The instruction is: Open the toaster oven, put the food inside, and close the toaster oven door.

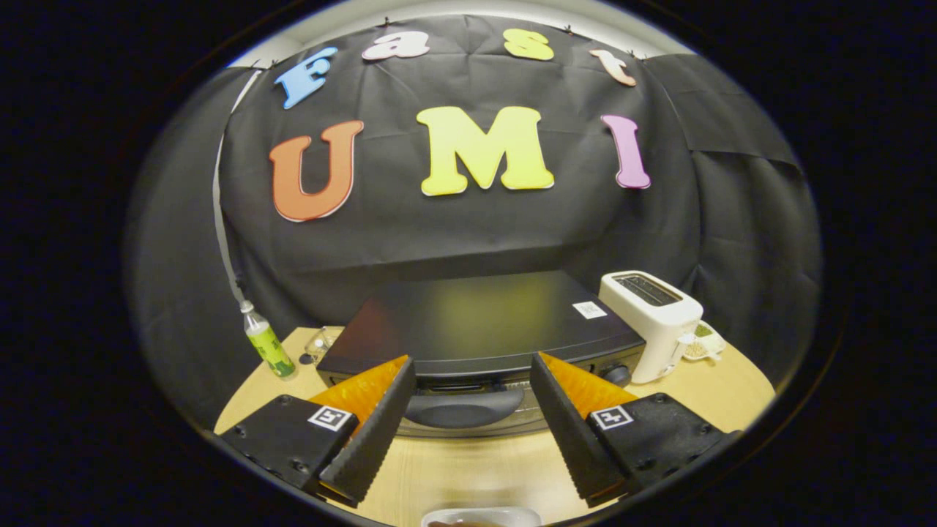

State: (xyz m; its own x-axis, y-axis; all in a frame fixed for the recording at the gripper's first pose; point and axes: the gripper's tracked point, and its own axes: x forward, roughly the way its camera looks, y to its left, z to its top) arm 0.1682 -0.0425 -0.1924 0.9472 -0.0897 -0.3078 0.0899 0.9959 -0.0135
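nearest you, a white dish rim [479, 515] sits on the light wooden tabletop [468, 468]. your gripper [472, 377] hangs spread wide, empty, its fingers flanking the door handle [463, 407] of the closed black toaster oven [479, 322]. beyond stand a white slot toaster [654, 318], a green-labelled bottle [268, 344] and black cloth walls.

toaster oven [476, 322]: white sticker, unreadable | bottle [269, 350]: label unreadable | no legible text

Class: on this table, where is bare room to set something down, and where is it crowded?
Free: bare table between the toaster oven and the white dish, under the open claw. Crowded: the right, toaster and small dish; the left corner, bottle.
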